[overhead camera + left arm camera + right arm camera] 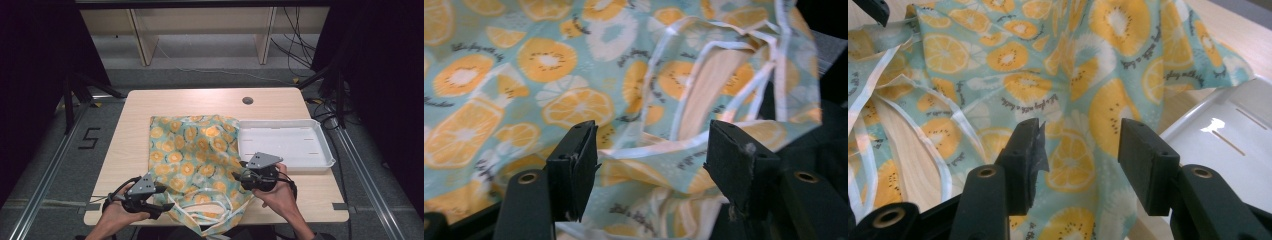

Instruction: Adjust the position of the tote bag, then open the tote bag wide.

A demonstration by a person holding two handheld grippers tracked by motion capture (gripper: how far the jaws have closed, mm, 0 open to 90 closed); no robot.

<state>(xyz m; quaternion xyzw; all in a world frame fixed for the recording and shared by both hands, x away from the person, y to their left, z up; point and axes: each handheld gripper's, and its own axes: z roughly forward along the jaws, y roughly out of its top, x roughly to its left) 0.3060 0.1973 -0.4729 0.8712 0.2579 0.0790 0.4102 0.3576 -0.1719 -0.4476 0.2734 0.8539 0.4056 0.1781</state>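
Note:
A light teal cloth bag (pixel 192 155) printed with orange slices lies flat on the wooden table (pixel 127 150), its white straps (pixel 200 220) bunched at the near edge. My left gripper (pixel 169 205) sits at the bag's near left corner and points right. In the left gripper view (pixel 651 142) its jaws stand open over the bag's mouth and straps (pixel 724 47) without pressing on them. My right gripper (pixel 237 171) is at the bag's right edge and points left. In the right gripper view (pixel 1080 142) its jaws stand apart above the printed fabric (pixel 1013 60).
A white plastic tray (pixel 280 121) stands on the table right of the bag, touching its edge, and its corner (pixel 1218 130) lies just beside my right jaw. A round grommet (pixel 247 100) sits at the table's far side. Shelving and cables lie beyond.

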